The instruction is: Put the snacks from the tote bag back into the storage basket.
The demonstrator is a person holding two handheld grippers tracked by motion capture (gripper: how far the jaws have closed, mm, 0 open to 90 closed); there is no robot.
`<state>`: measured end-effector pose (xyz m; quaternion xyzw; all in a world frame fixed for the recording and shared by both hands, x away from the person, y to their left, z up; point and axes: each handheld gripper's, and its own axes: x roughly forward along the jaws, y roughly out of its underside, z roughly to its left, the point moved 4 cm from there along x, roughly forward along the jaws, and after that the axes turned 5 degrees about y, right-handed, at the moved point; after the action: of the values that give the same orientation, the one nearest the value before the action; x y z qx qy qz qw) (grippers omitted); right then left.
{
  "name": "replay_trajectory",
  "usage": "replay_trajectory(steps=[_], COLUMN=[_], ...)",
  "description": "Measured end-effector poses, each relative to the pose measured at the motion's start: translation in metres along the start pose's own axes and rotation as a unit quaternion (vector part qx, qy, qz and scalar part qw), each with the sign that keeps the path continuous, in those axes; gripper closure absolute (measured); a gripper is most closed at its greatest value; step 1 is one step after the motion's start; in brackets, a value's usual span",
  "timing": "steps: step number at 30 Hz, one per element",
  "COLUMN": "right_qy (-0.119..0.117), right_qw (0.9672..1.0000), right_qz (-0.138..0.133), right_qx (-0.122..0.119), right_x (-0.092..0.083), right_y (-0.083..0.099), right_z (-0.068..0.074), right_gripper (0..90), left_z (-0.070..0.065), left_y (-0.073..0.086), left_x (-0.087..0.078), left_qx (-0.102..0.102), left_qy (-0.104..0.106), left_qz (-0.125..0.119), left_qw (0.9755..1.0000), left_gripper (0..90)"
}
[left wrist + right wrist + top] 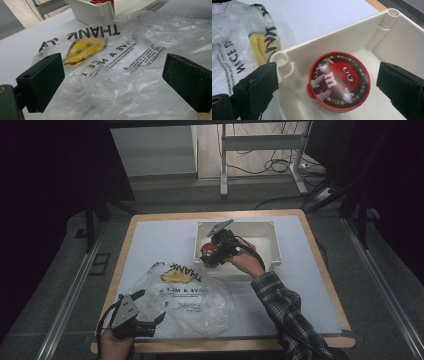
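One clear, crinkled plastic bag [187, 302] lay flat on the pale, smooth table [310, 275], printed with black lettering and a yellow smiley face. One white rectangular plastic bin [272, 242], hard-walled with rounded corner posts, stood beyond the bag and touching its far edge. Inside the bin sat one round candy tub [339, 81] with a glossy red-rimmed lid showing a red cartoon character on a brown ground.

The left gripper [112, 80] hovered over the near part of the bag, its two blocky, matte black jaws spread wide with the film stretching between and ahead of them; they gripped nothing, and whether the jaw tips brushed the plastic could not be told. The bin's corner stood ahead of it, past the lettering.

The right gripper [327, 82] reached into the bin's left end from above, jaws wide apart and released. The candy tub lay between and just ahead of its jaws, untouched by either. The bin's corner post stood just beside one jaw, with the bag beyond it.
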<state>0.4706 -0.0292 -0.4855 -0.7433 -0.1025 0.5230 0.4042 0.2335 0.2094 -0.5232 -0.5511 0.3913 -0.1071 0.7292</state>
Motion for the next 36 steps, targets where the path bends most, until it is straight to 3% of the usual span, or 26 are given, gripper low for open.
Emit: replay_trajectory(steps=[36], right_qy=[-0.005], right_qw=[0.9990], right_qz=[-0.038], right_qx=[-0.022], right_x=[-0.030], right_y=[0.016], right_z=[0.020], right_gripper=[3.7], left_z=[0.000], left_y=[0.000], left_x=[0.000], left_qx=[0.001], left_qy=[-0.002], left_qz=[0.000], left_qw=[1.0000], left_gripper=[3.9])
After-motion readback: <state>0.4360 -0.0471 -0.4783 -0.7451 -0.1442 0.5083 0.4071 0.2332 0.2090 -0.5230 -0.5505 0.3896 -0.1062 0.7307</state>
